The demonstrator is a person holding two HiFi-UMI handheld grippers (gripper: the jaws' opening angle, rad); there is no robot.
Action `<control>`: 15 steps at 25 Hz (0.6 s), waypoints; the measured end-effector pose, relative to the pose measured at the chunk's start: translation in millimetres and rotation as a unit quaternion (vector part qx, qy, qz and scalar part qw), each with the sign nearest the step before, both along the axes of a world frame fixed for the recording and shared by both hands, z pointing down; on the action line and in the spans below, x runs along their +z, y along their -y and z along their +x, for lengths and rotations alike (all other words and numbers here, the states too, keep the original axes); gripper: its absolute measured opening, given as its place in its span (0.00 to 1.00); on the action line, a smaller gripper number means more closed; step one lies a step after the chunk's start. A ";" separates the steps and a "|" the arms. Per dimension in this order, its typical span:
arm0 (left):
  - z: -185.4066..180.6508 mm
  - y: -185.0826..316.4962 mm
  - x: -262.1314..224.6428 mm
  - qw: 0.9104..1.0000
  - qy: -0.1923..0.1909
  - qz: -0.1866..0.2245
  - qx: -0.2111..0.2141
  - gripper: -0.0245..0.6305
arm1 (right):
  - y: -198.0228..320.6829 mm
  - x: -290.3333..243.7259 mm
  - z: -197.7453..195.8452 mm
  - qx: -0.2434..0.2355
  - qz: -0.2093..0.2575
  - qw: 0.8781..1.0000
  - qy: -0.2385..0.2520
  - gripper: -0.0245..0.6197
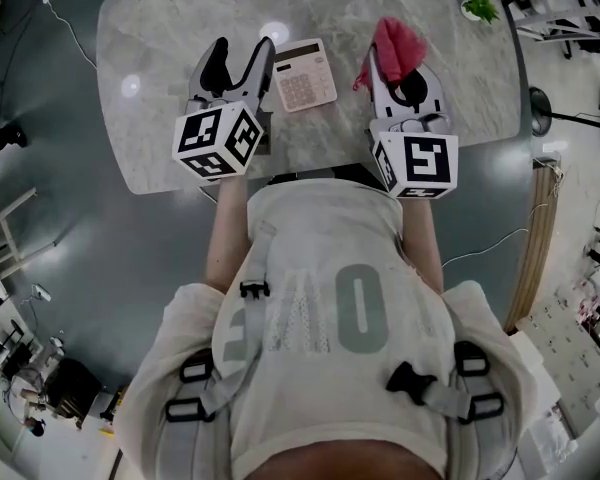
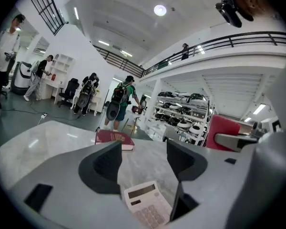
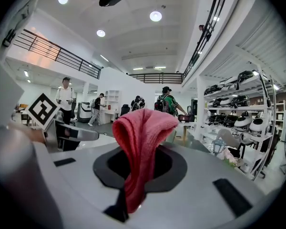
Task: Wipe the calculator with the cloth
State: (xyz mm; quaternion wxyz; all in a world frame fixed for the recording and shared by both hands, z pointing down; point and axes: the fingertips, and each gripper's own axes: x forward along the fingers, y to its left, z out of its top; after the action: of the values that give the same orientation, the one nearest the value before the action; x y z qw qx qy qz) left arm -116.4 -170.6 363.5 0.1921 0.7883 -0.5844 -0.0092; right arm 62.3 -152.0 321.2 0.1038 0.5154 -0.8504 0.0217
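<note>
Left tool (image 1: pixel 240 60) gapes wide and empty over the grey marble counter (image 1: pixel 170 38), cream rectangular calculator (image 1: pixel 305 75) flat just beside it at 3 o'clock, and the right tool (image 1: pixel 400 76), at the calculator's 3 o'clock, clamps the crumpled pink-red cloth (image 1: pixel 398 43).

A large grey "O" or zero is showing on the person's pale shirt (image 1: pixel 310 238); the marks beside it are blurring past reading. The calculator's (image 1: pixel 305 75) key labels are appearing too small to read.
</note>
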 end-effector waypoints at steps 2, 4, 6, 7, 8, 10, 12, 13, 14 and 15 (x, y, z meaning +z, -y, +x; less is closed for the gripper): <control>2.4 -1.5 22.8 1.000 0.007 -0.028 0.003 0.47 | -0.7 2.9 0.0 -0.001 -0.003 1.000 -0.003 0.13; 4.9 -4.5 43.9 0.998 0.017 -0.054 0.007 0.47 | -1.5 4.3 0.1 -0.003 -0.004 1.000 -0.007 0.13; 7.8 -9.3 64.7 0.996 0.026 -0.080 0.012 0.47 | -2.6 5.9 0.1 -0.004 -0.006 1.000 -0.010 0.13; 9.3 -12.2 75.2 0.995 0.029 -0.094 0.015 0.47 | -3.3 6.9 -0.1 -0.004 -0.007 1.000 -0.010 0.13; 10.8 -15.3 85.8 0.993 0.030 -0.109 0.018 0.47 | -3.9 8.0 -0.3 -0.005 -0.009 1.000 -0.011 0.13; 14.1 -21.5 106.3 0.989 0.035 -0.139 0.024 0.47 | -4.8 10.2 -0.2 -0.006 -0.012 1.000 -0.012 0.13; 18.6 -27.5 124.6 0.984 0.049 -0.167 0.032 0.47 | -5.5 12.4 0.6 -0.008 -0.014 1.000 -0.014 0.13; 21.3 -30.4 132.6 0.982 0.058 -0.177 0.038 0.47 | -5.7 13.7 1.1 -0.009 -0.015 1.000 -0.016 0.13; 24.2 -33.1 139.9 0.980 0.064 -0.186 0.044 0.47 | -5.8 15.1 1.6 -0.009 -0.016 1.000 -0.017 0.13; 27.0 -35.5 146.7 0.977 0.067 -0.194 0.049 0.47 | -5.8 16.5 2.1 -0.009 -0.017 1.000 -0.019 0.13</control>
State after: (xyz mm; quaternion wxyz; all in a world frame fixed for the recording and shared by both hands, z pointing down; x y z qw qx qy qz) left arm -89.4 -135.0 510.1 0.3019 0.7626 -0.5471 0.1671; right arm 64.4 -146.2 337.7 0.1285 0.5059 -0.8526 0.0255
